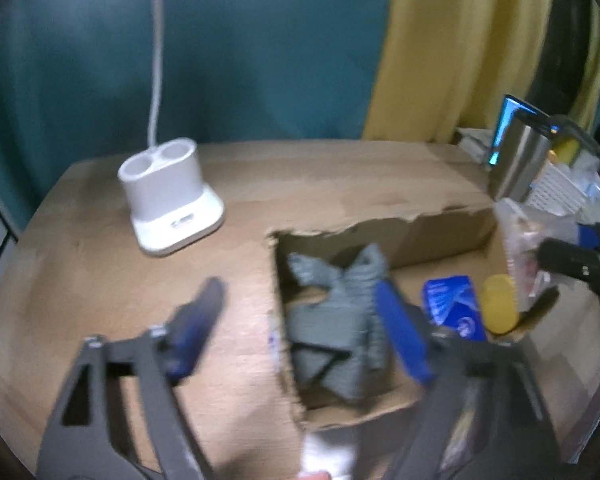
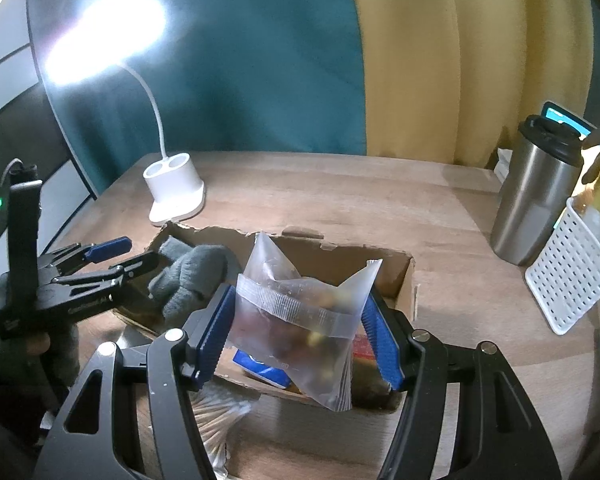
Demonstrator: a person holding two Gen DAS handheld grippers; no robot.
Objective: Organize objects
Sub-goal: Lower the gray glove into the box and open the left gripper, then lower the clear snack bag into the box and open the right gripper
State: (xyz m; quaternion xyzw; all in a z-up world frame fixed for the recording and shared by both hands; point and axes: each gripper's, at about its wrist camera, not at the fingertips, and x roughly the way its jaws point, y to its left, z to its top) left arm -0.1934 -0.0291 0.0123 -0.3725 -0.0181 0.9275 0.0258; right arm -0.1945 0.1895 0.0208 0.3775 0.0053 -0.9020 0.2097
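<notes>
A torn cardboard box (image 1: 428,236) (image 2: 396,268) lies open on the wooden table. A grey knit glove (image 1: 340,316) (image 2: 196,276) lies in its left part. My left gripper (image 1: 300,320) is open and empty, its fingers over the box's left wall; it also shows in the right wrist view (image 2: 112,256). My right gripper (image 2: 300,328) is shut on a clear zip bag of small brown and yellow pieces (image 2: 300,320) and holds it above the box. A blue packet (image 1: 452,304) (image 2: 264,368) and a yellow round lid (image 1: 498,304) lie in the box.
A white lamp base (image 1: 168,196) (image 2: 174,188) stands at the back left, its lit head (image 2: 104,36) above. A steel tumbler (image 2: 536,196) (image 1: 516,160) and a white perforated basket (image 2: 572,264) stand at the right. A bag of cotton swabs (image 2: 216,420) lies by the box's near edge.
</notes>
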